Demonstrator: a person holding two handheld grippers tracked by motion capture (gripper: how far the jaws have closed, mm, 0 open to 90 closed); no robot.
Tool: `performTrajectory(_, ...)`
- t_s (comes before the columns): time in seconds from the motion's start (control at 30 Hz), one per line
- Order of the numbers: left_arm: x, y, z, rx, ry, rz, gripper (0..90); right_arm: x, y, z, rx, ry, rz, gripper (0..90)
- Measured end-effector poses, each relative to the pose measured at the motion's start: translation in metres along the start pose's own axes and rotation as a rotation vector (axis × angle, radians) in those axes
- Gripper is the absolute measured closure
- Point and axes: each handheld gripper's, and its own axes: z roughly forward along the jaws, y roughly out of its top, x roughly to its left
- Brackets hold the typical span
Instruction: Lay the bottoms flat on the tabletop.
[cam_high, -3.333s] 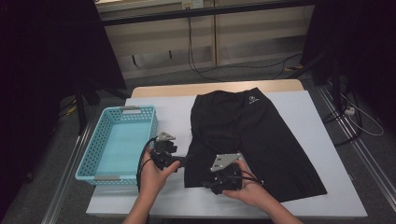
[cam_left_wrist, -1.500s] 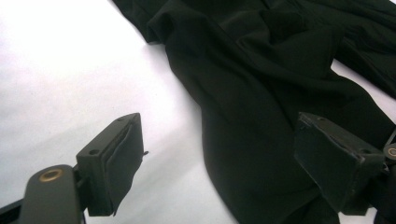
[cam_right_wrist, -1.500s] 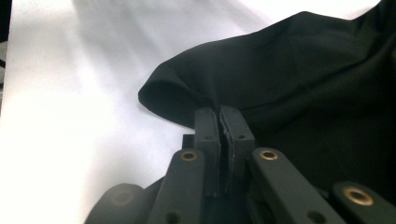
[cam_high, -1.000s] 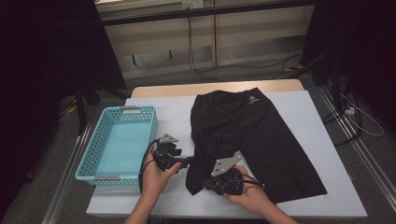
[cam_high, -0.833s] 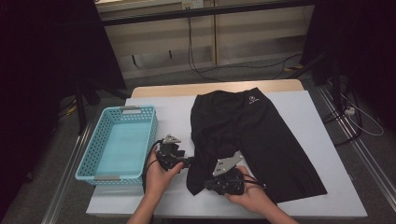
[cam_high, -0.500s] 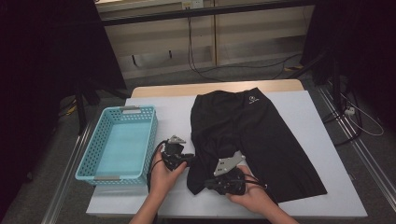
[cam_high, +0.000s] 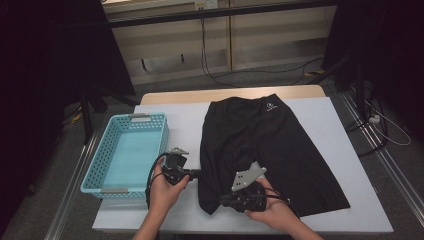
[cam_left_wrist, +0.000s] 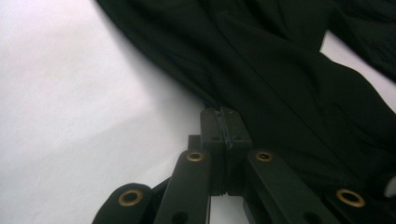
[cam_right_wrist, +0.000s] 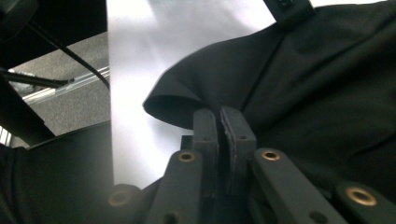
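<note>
Black shorts (cam_high: 270, 145) lie flat on the white table (cam_high: 325, 115), waistband at the far side. My left gripper (cam_high: 198, 173) reaches in from the left to the side edge of the near leg. In the left gripper view its jaws (cam_left_wrist: 225, 123) have just been closing and now stand shut, with the edge of the dark fabric (cam_left_wrist: 280, 70) pinched at the tips. My right gripper (cam_high: 222, 200) is at that leg's near-left corner. Its jaws (cam_right_wrist: 218, 119) have just eased slightly, but the pads still grip a fold of the hem (cam_right_wrist: 177, 100).
A teal plastic basket (cam_high: 132, 116) with nothing in it stands on the table's left side, close to my left hand. Bare table lies to the right of the shorts. Black cables trail from both grippers. Beyond the table are dark floor and stands.
The left hand pushed right to the shorts' side edge, then drew back slightly. The right hand has stayed at the near corner.
</note>
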Motion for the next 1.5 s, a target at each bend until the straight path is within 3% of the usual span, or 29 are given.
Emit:
performTrajectory(0.23, 0.000, -0.001, 0.002, 0.013, 0.066, 0.006, 89.6, -0.001, 0.001, -0.001, -0.007, -0.017, -0.009, 68.4)
performTrajectory(0.53, 0.004, 0.000, -0.004, 0.005, 0.076, -0.013, 89.5, -0.012, -0.004, -0.001, 0.009, -0.096, -0.001, 51.7)
performTrajectory(0.7, 0.000, 0.000, 0.000, 0.005, 0.075, 0.015, 88.9, -0.023, -0.007, -0.013, -0.003, -0.190, 0.034, 52.2)
performTrajectory(0.87, 0.007, 0.000, 0.001, 0.004, 0.093, -0.002, 89.2, -0.039, -0.013, -0.032, -0.016, -0.337, 0.112, 54.6)
performTrajectory(0.97, 0.008, 0.001, 0.005, 0.014, 0.104, 0.000, 89.4, -0.047, -0.016, -0.035, -0.004, -0.390, 0.127, 55.7)
performTrajectory(1.07, 0.007, 0.001, 0.009, 0.030, 0.099, 0.001, 89.4, -0.053, -0.022, -0.031, 0.032, -0.392, 0.162, 57.5)
performTrajectory(1.17, 0.005, 0.001, 0.009, 0.026, 0.095, 0.004, 89.4, -0.053, -0.023, -0.026, 0.071, -0.400, 0.145, 59.9)
performTrajectory(1.37, 0.006, 0.001, 0.006, 0.017, 0.083, 0.006, 89.3, -0.055, -0.022, -0.026, 0.063, -0.399, 0.158, 60.7)
performTrajectory(1.43, 0.006, 0.001, 0.007, 0.006, 0.073, 0.005, 89.2, -0.053, -0.021, -0.027, 0.062, -0.426, 0.131, 62.0)
performTrajectory(1.5, 0.005, 0.001, 0.008, 0.013, 0.070, 0.016, 89.2, -0.053, -0.018, -0.029, 0.052, -0.446, 0.138, 63.1)
